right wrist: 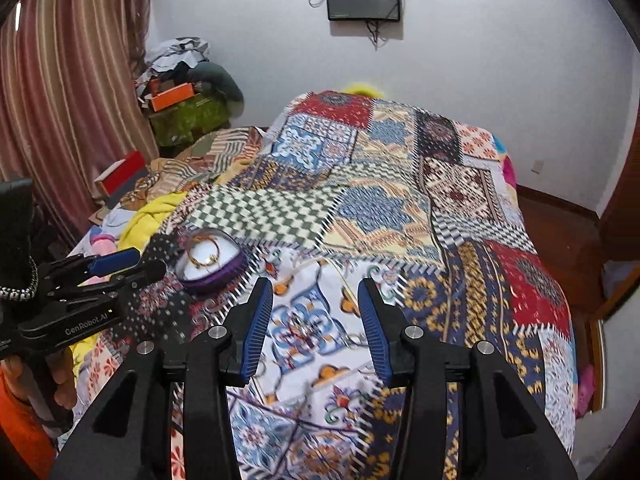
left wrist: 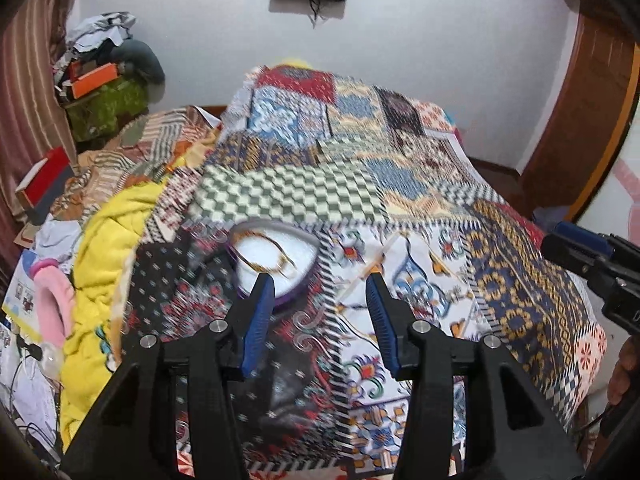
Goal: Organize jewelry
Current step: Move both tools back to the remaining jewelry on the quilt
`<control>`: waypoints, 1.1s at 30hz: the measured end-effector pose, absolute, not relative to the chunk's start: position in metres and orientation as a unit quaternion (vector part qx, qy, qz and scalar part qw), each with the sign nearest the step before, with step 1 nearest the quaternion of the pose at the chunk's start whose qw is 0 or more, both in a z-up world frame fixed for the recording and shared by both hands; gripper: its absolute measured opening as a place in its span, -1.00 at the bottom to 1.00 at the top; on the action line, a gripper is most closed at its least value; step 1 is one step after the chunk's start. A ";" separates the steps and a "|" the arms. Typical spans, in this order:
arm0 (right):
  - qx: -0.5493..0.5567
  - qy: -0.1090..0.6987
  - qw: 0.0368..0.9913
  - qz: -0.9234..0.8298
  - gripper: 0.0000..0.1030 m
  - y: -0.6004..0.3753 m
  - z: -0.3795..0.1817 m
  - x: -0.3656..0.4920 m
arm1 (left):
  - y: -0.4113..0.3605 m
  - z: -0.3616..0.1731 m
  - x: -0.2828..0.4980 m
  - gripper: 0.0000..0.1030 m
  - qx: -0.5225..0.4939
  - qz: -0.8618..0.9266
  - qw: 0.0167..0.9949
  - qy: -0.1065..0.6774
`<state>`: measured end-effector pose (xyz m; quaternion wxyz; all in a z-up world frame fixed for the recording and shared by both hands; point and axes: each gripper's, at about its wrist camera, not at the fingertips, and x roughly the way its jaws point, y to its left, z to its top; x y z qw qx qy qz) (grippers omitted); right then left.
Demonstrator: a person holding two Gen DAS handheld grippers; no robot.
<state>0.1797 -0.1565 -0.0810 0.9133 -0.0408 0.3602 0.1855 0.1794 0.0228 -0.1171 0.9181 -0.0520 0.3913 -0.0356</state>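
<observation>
Left gripper [left wrist: 320,280]: the two blue-padded fingers are spread wide and hold nothing; they hang above the patchwork bedspread [left wrist: 400,184].
Right gripper [right wrist: 315,284]: its fingers are also spread apart and empty, above a white and blue patch of the bedspread.
Jewelry box [left wrist: 276,258]: a small purple box with white lining, lying open on the bedspread. In the left wrist view it is just past the tip of the left finger [left wrist: 262,296], which covers its near edge; it is not between the two fingers.
Box seen from the right: it lies ahead and to the left of the right gripper, outside its fingers, close to the tips of the left gripper.
Gold jewelry [right wrist: 204,254]: thin gold rings or bangles lie inside the box on the white lining; the exact kind I cannot tell because of blur.
Loose piece [right wrist: 298,326]: something small and thin lies on the bedspread between the right fingers, too blurred to identify.
Surroundings: yellow blanket [left wrist: 108,240] at the left of the bed.
</observation>
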 end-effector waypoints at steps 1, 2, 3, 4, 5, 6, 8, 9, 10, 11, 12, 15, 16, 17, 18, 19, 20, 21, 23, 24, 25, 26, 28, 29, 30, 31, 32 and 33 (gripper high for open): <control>-0.041 0.363 0.913 0.183 -0.21 -0.160 -0.082 0.178 | 0.019 -0.121 0.179 -0.10 -0.051 -0.039 0.916 0.396; -0.042 0.366 0.912 0.180 -0.21 -0.163 -0.085 0.176 | 0.015 -0.124 0.180 -0.10 -0.051 -0.043 0.914 0.401; -0.043 0.367 0.912 0.177 -0.20 -0.165 -0.087 0.174 | 0.010 -0.130 0.180 -0.10 -0.050 -0.049 0.910 0.409; -0.045 0.369 0.912 0.173 -0.20 -0.168 -0.089 0.173 | 0.006 -0.134 0.181 -0.10 -0.049 -0.053 0.907 0.414; -0.047 0.372 0.911 0.170 -0.20 -0.171 -0.092 0.171 | 0.002 -0.137 0.181 -0.10 -0.048 -0.056 0.905 0.419; -0.047 0.375 0.910 0.168 -0.20 -0.174 -0.095 0.170 | -0.002 -0.141 0.182 -0.10 -0.046 -0.061 0.902 0.425; -0.044 0.382 0.908 0.166 -0.20 -0.179 -0.100 0.167 | -0.012 -0.150 0.184 -0.10 -0.043 -0.071 0.895 0.438; -0.042 0.387 0.906 0.166 -0.20 -0.181 -0.103 0.167 | -0.017 -0.154 0.184 -0.10 -0.042 -0.075 0.892 0.443; -0.041 0.391 0.905 0.165 -0.19 -0.183 -0.105 0.166 | -0.019 -0.157 0.185 -0.10 -0.041 -0.079 0.890 0.447; -0.040 0.395 0.903 0.165 -0.19 -0.185 -0.108 0.166 | -0.023 -0.160 0.185 -0.10 -0.039 -0.082 0.889 0.450; -0.039 0.397 0.902 0.164 -0.19 -0.186 -0.110 0.165 | -0.027 -0.164 0.186 -0.10 -0.038 -0.087 0.886 0.455; -0.041 0.407 0.898 0.160 -0.19 -0.189 -0.118 0.163 | -0.038 -0.176 0.188 -0.10 -0.036 -0.099 0.877 0.469; -0.042 0.410 0.897 0.159 -0.19 -0.190 -0.121 0.162 | -0.041 -0.180 0.188 -0.10 -0.035 -0.102 0.874 0.474; -0.043 0.413 0.896 0.159 -0.19 -0.190 -0.123 0.161 | -0.044 -0.185 0.190 -0.10 -0.034 -0.105 0.871 0.479; -0.044 0.416 0.894 0.159 -0.19 -0.191 -0.126 0.161 | -0.045 -0.188 0.190 -0.10 -0.033 -0.107 0.868 0.483; -0.043 0.418 0.893 0.159 -0.19 -0.192 -0.128 0.161 | -0.048 -0.193 0.191 -0.10 -0.031 -0.110 0.865 0.489; -0.043 0.421 0.892 0.160 -0.19 -0.193 -0.130 0.161 | -0.051 -0.197 0.192 -0.10 -0.029 -0.112 0.862 0.494; -0.042 0.424 0.891 0.160 -0.19 -0.194 -0.132 0.161 | -0.053 -0.200 0.193 -0.10 -0.028 -0.113 0.860 0.497; -0.043 0.428 0.889 0.161 -0.19 -0.195 -0.136 0.161 | -0.057 -0.207 0.193 -0.10 -0.024 -0.116 0.856 0.503; -0.043 0.430 0.887 0.162 -0.19 -0.195 -0.138 0.162 | -0.058 -0.209 0.194 -0.10 -0.023 -0.117 0.855 0.504; -0.044 0.432 0.886 0.163 -0.19 -0.195 -0.139 0.163 | -0.059 -0.210 0.194 -0.10 -0.022 -0.118 0.855 0.505; -0.044 0.435 0.884 0.164 -0.19 -0.195 -0.141 0.164 | -0.060 -0.212 0.194 -0.11 -0.020 -0.119 0.854 0.505; -0.042 0.439 0.882 0.167 -0.19 -0.194 -0.144 0.165 | -0.060 -0.215 0.195 -0.24 -0.017 -0.118 0.856 0.503; -0.041 0.441 0.881 0.168 -0.19 -0.194 -0.145 0.166 | -0.061 -0.215 0.196 -0.29 -0.015 -0.118 0.856 0.504; -0.041 0.443 0.879 0.170 -0.19 -0.193 -0.147 0.166 | -0.060 -0.217 0.197 -0.36 -0.015 -0.117 0.856 0.503; -0.041 0.444 0.878 0.171 -0.19 -0.192 -0.148 0.167 | -0.059 -0.217 0.197 -0.42 -0.015 -0.118 0.857 0.502; -0.040 0.446 0.877 0.174 -0.19 -0.192 -0.150 0.168 | -0.060 -0.218 0.199 -0.51 -0.015 -0.118 0.857 0.501; -0.040 0.447 0.876 0.176 -0.19 -0.190 -0.151 0.169 | -0.060 -0.219 0.199 -0.56 -0.016 -0.118 0.858 0.500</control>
